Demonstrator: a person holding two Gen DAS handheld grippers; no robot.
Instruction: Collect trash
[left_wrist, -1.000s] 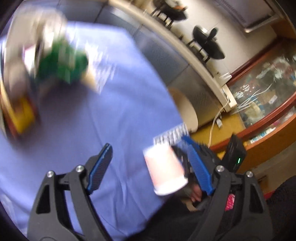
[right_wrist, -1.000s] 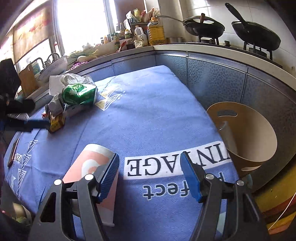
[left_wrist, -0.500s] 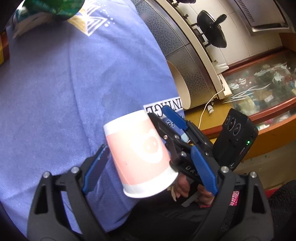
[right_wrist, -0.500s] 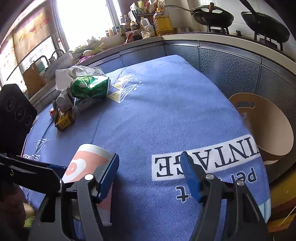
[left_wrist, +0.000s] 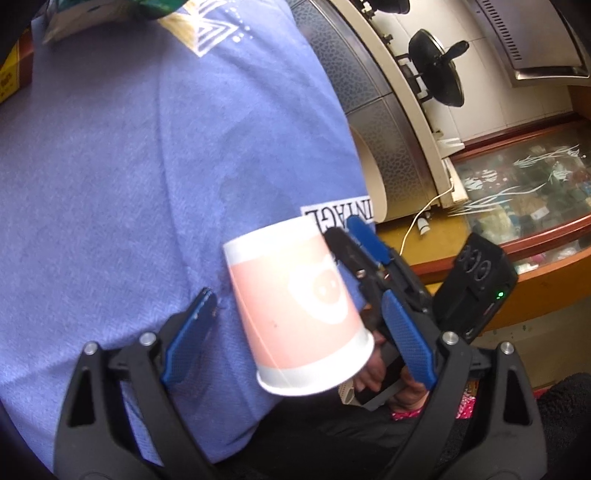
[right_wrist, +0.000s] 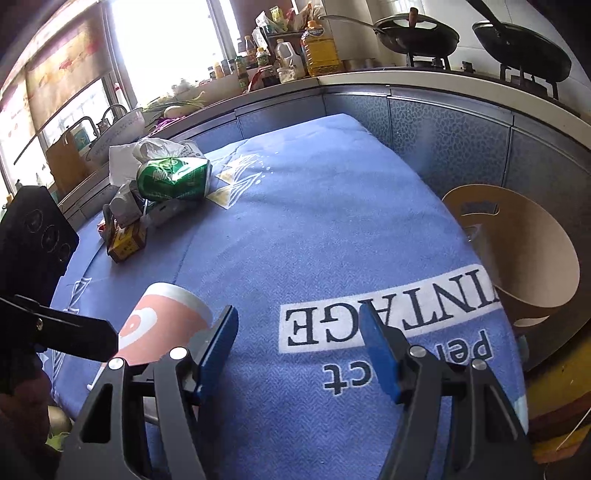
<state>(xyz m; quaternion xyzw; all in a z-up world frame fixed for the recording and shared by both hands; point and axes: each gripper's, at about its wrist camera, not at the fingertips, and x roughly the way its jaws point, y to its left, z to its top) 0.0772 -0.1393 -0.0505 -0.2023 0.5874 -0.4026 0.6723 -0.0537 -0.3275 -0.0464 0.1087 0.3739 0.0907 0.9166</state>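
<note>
A pink and white paper cup (left_wrist: 295, 310) lies on its side on the blue cloth near the table's front edge. My left gripper (left_wrist: 295, 332) is open with its fingers on either side of the cup, not closed on it. My right gripper (right_wrist: 297, 339) is open and empty, just right of the cup (right_wrist: 162, 325); it also shows in the left wrist view (left_wrist: 369, 240). A tan bin (right_wrist: 517, 251) stands on the floor off the table's right edge. A crushed green can (right_wrist: 173, 179), a white plastic bag (right_wrist: 144, 151) and a yellow box (right_wrist: 127, 242) lie at the far left.
The blue cloth (right_wrist: 314, 221) covers the table. A kitchen counter (right_wrist: 406, 79) with woks, bottles and a sink runs behind. A glass cabinet (left_wrist: 517, 184) stands beyond the table edge.
My left gripper has swung from the far trash pile to the paper cup and now straddles it. The right gripper has shifted slightly and stays open.
</note>
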